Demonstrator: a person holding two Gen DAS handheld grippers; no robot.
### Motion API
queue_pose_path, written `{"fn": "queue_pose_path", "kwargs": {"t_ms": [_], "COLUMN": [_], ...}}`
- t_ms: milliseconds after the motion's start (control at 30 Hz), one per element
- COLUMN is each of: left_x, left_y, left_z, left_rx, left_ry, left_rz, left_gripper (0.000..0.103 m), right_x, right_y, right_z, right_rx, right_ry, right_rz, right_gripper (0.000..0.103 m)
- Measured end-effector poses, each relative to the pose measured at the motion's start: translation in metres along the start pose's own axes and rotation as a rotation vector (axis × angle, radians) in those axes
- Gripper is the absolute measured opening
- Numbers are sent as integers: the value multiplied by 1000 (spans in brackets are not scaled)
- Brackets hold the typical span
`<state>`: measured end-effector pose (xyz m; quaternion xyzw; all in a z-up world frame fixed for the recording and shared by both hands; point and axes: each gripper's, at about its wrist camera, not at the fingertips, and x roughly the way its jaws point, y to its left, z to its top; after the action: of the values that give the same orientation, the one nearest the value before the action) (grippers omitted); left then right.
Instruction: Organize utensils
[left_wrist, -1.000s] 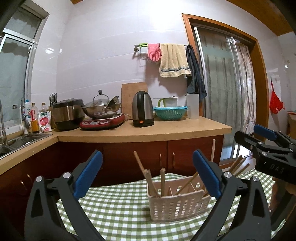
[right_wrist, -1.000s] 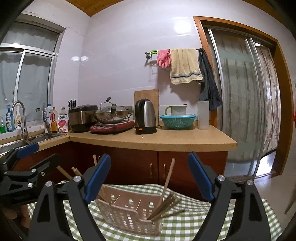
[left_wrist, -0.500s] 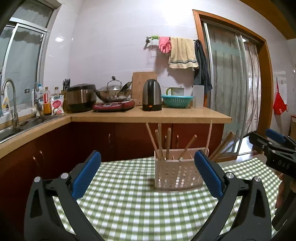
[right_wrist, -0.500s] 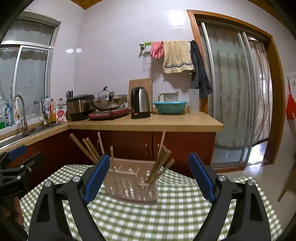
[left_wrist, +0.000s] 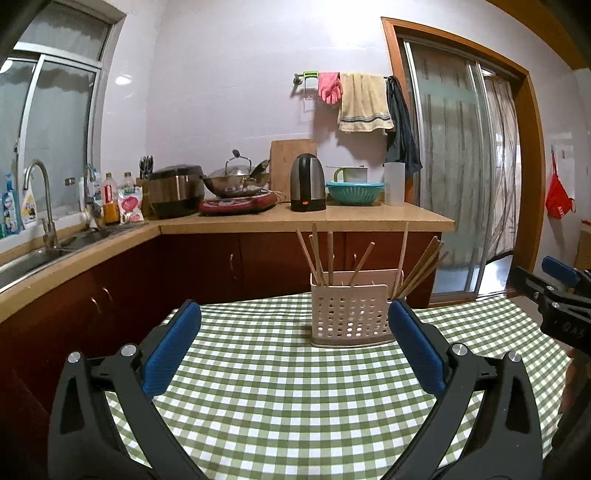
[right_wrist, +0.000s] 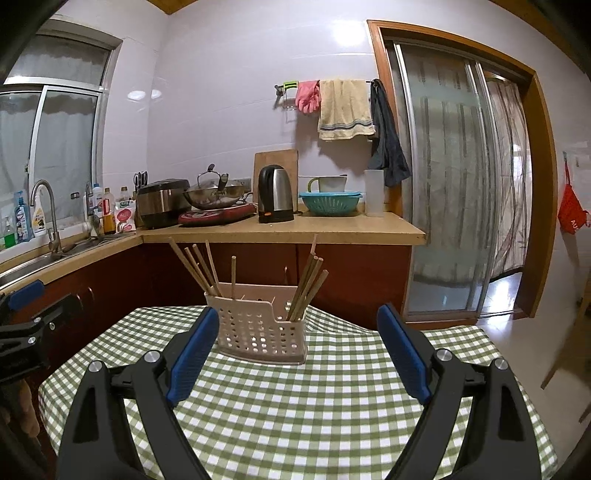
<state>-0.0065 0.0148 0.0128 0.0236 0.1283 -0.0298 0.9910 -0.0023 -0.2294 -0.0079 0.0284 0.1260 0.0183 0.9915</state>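
A white perforated utensil holder (left_wrist: 351, 314) stands upright on the green checked tablecloth (left_wrist: 277, 398), wooden chopsticks (left_wrist: 321, 258) leaning out of its compartments. Nearer than the holder, the left gripper (left_wrist: 295, 343) hangs with jaws wide apart, empty. Right of the holder, the right gripper (left_wrist: 561, 295) enters at the frame edge.

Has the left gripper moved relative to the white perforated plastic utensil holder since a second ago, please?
Yes: the left gripper has backed away; the white perforated plastic utensil holder now sits farther off on the checked tablecloth.

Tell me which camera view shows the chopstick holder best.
The left wrist view: the chopstick holder faces the camera squarely and unobstructed. In the right wrist view it appears at an angle, with one finger overlapping its lower corner.
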Motion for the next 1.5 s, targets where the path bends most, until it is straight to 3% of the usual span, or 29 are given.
{"fn": "queue_pose_path", "kwargs": {"t_ms": [400, 1500], "left_x": [-31, -29], "left_y": [-10, -5], "left_z": [-3, -9], "left_rx": [-4, -32], "left_ry": [-29, -12], "left_rz": [-30, -36], "left_gripper": [99, 99], "right_x": [-28, -32], "right_y": [-2, -3], "right_z": [0, -1], "right_rx": [7, 5], "right_ry": [-34, -39], "right_rz": [-10, -12], "right_gripper": [85, 85]}}
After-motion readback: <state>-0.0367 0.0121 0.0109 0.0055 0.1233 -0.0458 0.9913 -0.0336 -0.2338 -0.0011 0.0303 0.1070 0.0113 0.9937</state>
